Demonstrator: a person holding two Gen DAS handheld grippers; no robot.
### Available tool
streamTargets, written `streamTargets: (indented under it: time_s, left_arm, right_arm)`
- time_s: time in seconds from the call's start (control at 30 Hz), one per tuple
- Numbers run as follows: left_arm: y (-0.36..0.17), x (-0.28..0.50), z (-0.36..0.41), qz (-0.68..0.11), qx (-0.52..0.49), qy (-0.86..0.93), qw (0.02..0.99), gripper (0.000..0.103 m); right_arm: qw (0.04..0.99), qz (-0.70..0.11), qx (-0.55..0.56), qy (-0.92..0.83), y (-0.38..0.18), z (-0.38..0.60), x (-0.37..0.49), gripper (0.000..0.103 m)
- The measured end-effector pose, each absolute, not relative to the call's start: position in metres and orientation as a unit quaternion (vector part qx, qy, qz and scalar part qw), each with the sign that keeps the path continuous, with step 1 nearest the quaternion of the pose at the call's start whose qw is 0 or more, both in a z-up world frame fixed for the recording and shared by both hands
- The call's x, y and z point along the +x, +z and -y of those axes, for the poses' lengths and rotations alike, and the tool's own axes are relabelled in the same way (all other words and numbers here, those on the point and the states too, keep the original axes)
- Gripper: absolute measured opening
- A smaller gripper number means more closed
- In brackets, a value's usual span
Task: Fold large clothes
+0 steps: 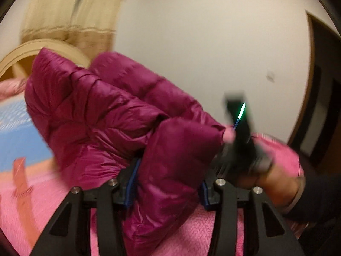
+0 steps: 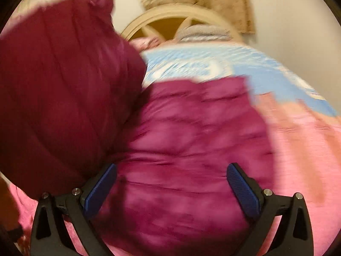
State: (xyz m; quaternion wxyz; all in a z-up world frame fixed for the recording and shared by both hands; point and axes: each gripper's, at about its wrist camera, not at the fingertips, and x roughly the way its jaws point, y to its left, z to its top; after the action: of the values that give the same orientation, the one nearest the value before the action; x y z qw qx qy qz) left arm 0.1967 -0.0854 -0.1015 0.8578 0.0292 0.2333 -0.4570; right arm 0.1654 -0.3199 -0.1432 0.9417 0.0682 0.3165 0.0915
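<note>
The magenta puffer jacket lies partly on the bed, one thick padded section lifted off the pink blanket and carried across the rest. That looks like a fold in mid-swing: a side or sleeve brought over the body. The next move likely calls for laying the lifted part flat and square on the body before letting go, since slick, puffy fabric tends to spring back.

The left gripper has its fingers clenched on that lifted wad. The right gripper hangs above the jacket's body, fingers spread wide, grasping nothing; whether they brush the fabric is unclear.
</note>
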Motion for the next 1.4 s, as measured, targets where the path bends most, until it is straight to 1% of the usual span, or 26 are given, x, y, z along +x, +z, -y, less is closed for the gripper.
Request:
streamTargets:
  time_s: [0.13,0.23,0.27,0.37,0.47,0.53,0.6,0.63,0.67,0.7,0.73,0.8,0.87,0.9,0.93,1.0,1.17,1.23,1.3,1.33,1.4]
  left_arm:
    - [-0.115,0.199,0.128,-0.247,0.086,-0.477,0.839,0.048]
    - [-0.128,0.201,0.150,-0.251,0.135,-0.482,0.829,0.048]
    - [-0.132,0.200,0.156,-0.250,0.152,-0.481,0.827,0.048]
    - [-0.140,0.200,0.164,-0.251,0.178,-0.481,0.821,0.048]
    - [-0.147,0.195,0.171,-0.249,0.201,-0.480,0.817,0.049]
    - [-0.145,0.198,0.172,-0.240,0.204,-0.483,0.817,0.049]
    - [-0.144,0.197,0.170,-0.243,0.205,-0.481,0.817,0.049]
    - [-0.142,0.193,0.165,-0.238,0.203,-0.482,0.819,0.049]
    - [-0.139,0.190,0.160,-0.234,0.201,-0.480,0.821,0.049]
    - [-0.133,0.185,0.152,-0.230,0.195,-0.475,0.826,0.049]
    - [-0.126,0.182,0.143,-0.225,0.184,-0.478,0.829,0.051]
    - [-0.108,0.168,0.117,-0.204,0.155,-0.478,0.840,0.058]
    - [-0.095,0.162,0.092,-0.181,0.139,-0.458,0.859,0.093]
    - [-0.090,0.164,0.081,-0.171,0.130,-0.436,0.874,0.098]
    - [-0.087,0.167,0.071,-0.168,0.122,-0.419,0.884,0.100]
    - [-0.086,0.190,0.057,-0.186,0.100,-0.386,0.898,0.100]
    - [-0.090,0.241,0.036,-0.230,0.029,-0.348,0.908,0.100]
    - [-0.092,0.245,0.049,-0.234,0.021,-0.362,0.902,0.100]
    - [-0.094,0.239,0.070,-0.234,0.041,-0.373,0.897,0.100]
    - [-0.097,0.234,0.084,-0.237,0.066,-0.378,0.893,0.103]
    - [-0.111,0.227,0.110,-0.250,0.141,-0.362,0.887,0.103]
  right_arm:
    - [0.965,-0.246,0.074,0.061,-0.087,0.362,0.143,0.102]
    - [0.971,-0.206,0.067,0.099,-0.049,0.360,0.137,0.102]
    - [0.970,-0.205,0.063,0.118,-0.041,0.355,0.140,0.102]
    - [0.957,-0.229,0.054,0.171,-0.031,0.331,0.164,0.102]
    - [0.931,-0.267,0.075,0.240,-0.037,0.305,0.197,0.102]
    - [0.882,-0.307,0.127,0.335,-0.047,0.285,0.228,0.102]
    - [0.855,-0.345,0.131,0.365,-0.061,0.265,0.253,0.102]
    - [0.840,-0.374,0.136,0.369,-0.074,0.258,0.269,0.098]
    - [0.834,-0.390,0.134,0.367,-0.083,0.257,0.278,0.082]
    - [0.834,-0.405,0.127,0.353,-0.093,0.258,0.289,0.072]
    - [0.842,-0.414,0.122,0.325,-0.101,0.265,0.298,0.060]
    - [0.851,-0.425,0.125,0.281,-0.114,0.284,0.306,0.058]
    - [0.858,-0.438,0.105,0.247,-0.127,0.298,0.307,0.057]
    - [0.862,-0.440,0.087,0.234,-0.131,0.300,0.306,0.057]
    - [0.867,-0.440,0.068,0.223,-0.135,0.301,0.304,0.057]
    - [0.874,-0.437,0.048,0.207,-0.142,0.306,0.296,0.057]
    - [0.891,-0.414,0.041,0.180,-0.158,0.330,0.286,0.057]
    - [0.895,-0.407,0.057,0.175,-0.163,0.344,0.277,0.057]
    - [0.897,-0.396,0.080,0.177,-0.171,0.357,0.272,0.057]
    - [0.898,-0.393,0.086,0.179,-0.176,0.363,0.272,0.057]
    - [0.898,-0.382,0.099,0.192,-0.180,0.368,0.266,0.057]
